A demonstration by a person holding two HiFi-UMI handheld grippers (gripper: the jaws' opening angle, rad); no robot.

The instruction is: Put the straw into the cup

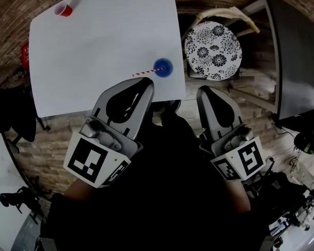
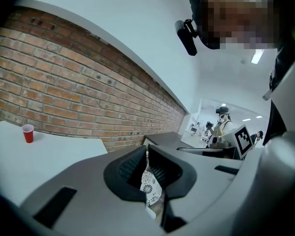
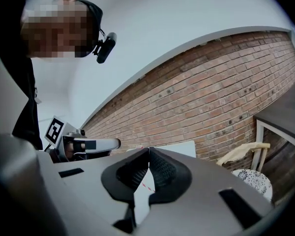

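A red-and-white striped straw (image 1: 143,72) shows on the white table (image 1: 104,41), its right end meeting a blue cup (image 1: 163,67) near the table's front edge. I cannot tell whether that end is inside the cup. A red cup (image 1: 64,9) stands at the far left corner and also shows as the red cup (image 2: 28,133) in the left gripper view. My left gripper (image 1: 142,86) and right gripper (image 1: 208,91) hang short of the table's front edge, both shut with nothing held. Below the right gripper (image 3: 148,150) tips a bit of straw (image 3: 146,185) shows. The left gripper (image 2: 147,149) tips meet too.
A round stool with a black-and-white flower pattern (image 1: 213,50) stands right of the table. A dark table (image 1: 295,56) is further right. A brick wall (image 2: 64,87) runs behind. Another person with a headset (image 2: 222,122) stands far off.
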